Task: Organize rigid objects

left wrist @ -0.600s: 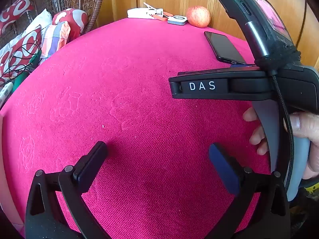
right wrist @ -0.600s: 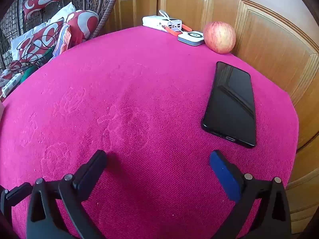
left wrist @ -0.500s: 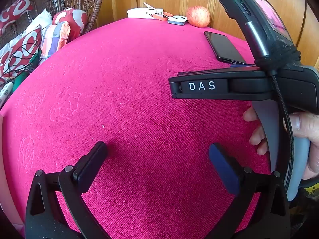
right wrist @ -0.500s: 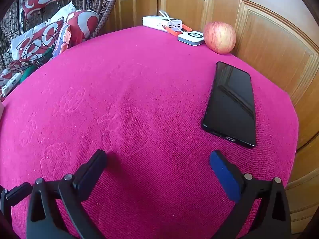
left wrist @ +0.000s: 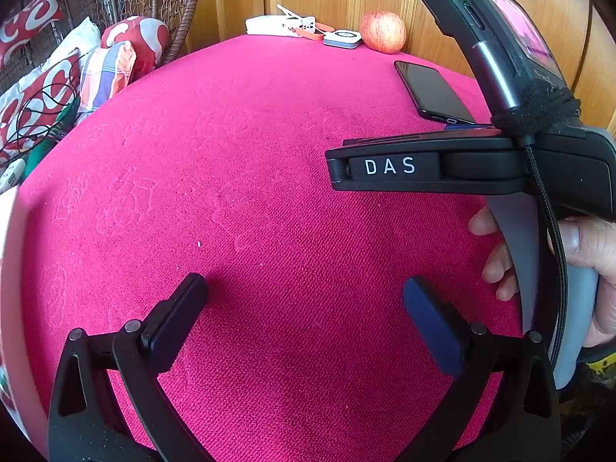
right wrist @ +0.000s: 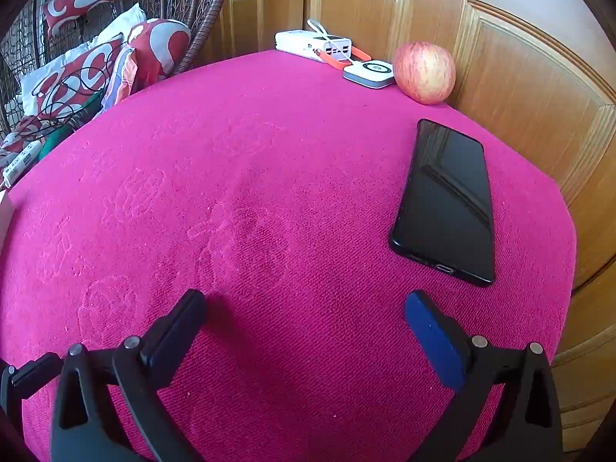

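A black phone [right wrist: 446, 200] lies screen up near the right edge of the pink cloth-covered table [right wrist: 250, 192]. At the far edge sit a red apple [right wrist: 423, 72], a small white puck [right wrist: 369, 73] and a white power bank [right wrist: 312, 44] with an orange cable. My right gripper [right wrist: 304, 319] hovers open over bare cloth, the phone just beyond its blue right finger. My left gripper [left wrist: 304, 300] is open too, above the cloth's near middle, nothing between its fingers. In the left wrist view the phone [left wrist: 431, 90] is partly hidden behind the right tool [left wrist: 481, 169], held by a hand.
Wooden cabinet doors [right wrist: 519, 96] stand close behind and to the right of the table. A wicker chair with red and white cushions [right wrist: 88, 73] and loose cables sits off the left edge.
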`<control>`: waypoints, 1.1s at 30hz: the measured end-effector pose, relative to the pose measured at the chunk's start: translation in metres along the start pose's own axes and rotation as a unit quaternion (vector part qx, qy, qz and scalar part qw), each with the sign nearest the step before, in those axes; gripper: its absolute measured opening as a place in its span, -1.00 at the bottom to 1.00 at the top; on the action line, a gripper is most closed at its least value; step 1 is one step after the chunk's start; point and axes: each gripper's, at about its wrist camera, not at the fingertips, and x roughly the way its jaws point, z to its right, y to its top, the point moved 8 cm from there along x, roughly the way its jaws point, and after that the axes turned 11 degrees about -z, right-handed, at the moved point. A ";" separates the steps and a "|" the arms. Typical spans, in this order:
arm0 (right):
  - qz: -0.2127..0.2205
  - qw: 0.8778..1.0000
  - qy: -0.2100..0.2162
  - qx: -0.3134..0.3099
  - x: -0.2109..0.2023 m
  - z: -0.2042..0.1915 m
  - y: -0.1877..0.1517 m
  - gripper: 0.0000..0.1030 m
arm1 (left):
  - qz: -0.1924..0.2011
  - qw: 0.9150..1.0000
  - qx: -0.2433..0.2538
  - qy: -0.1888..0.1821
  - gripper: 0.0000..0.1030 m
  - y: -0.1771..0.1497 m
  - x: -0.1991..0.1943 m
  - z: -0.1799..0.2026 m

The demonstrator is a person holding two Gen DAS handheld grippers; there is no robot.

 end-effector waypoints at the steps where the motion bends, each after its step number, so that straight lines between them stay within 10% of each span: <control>1: 0.000 1.000 0.000 0.000 0.000 0.000 0.000 1.00 | 0.000 1.000 0.000 0.000 1.00 0.000 0.000 0.000; 33: 0.002 1.000 0.002 0.000 0.001 -0.002 -0.001 1.00 | 0.000 1.000 0.000 -0.001 1.00 0.000 0.000 0.001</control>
